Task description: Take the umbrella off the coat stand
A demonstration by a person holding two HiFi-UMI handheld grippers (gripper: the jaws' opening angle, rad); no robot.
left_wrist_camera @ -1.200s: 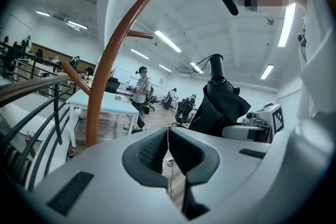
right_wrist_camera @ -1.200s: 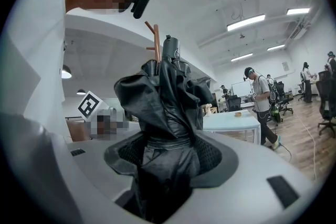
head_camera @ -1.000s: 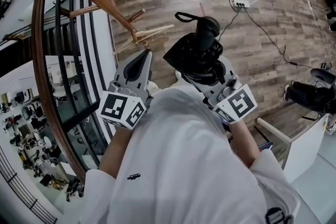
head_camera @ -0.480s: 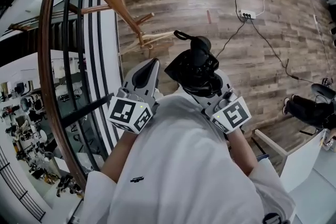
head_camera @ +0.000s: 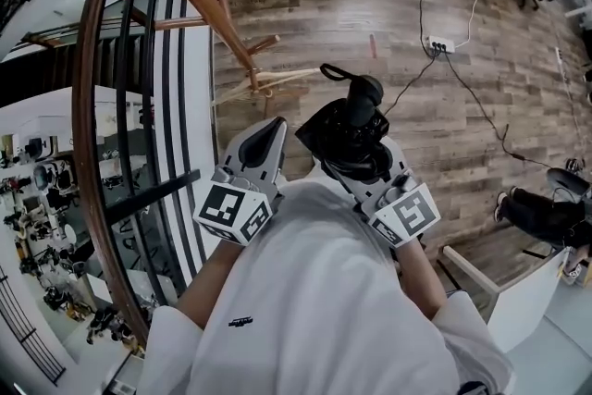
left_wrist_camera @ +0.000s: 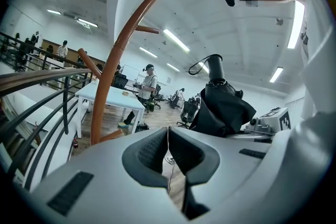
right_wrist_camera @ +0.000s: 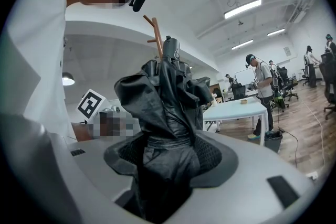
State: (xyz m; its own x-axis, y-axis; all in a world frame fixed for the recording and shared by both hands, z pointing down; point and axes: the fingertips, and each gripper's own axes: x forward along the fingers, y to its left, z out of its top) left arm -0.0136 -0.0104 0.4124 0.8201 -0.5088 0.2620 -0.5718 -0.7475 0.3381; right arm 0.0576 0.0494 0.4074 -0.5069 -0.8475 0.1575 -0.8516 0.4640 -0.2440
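Umbrella [head_camera: 347, 143]: black and folded. Its gathered fabric is pinched between the right fingers, and the handle end stands upright beyond the fingertips.
Strap [head_camera: 331, 71]: a thin black loop is seen at the handle's tip, past the right fingertips and touching nothing else.
Right gripper [right_wrist_camera: 168, 157]: the fingers [right_wrist_camera: 212, 156] are held apart by the bundle and pressed on it from both sides.
Left gripper [left_wrist_camera: 168, 136]: the fingers [left_wrist_camera: 149, 149] are pressed together tip to tip, with nothing caught between them.
Coat stand [left_wrist_camera: 113, 68]: a curved brown wooden pole with peg branches is seen ahead of the left fingertips and to their outer side, apart from them.
Umbrella and stand: no contact is seen. In the head view they are separated by bare wooden floor [head_camera: 305, 5].
Railing [left_wrist_camera: 65, 113]: dark bars under a handrail are seen on the outer side of the left fingers.
Table [left_wrist_camera: 113, 98]: white, set beyond the left fingertips and behind the stand.
Power strip [head_camera: 437, 43]: white, laid on the floor well beyond the right fingertips, with cables attached.
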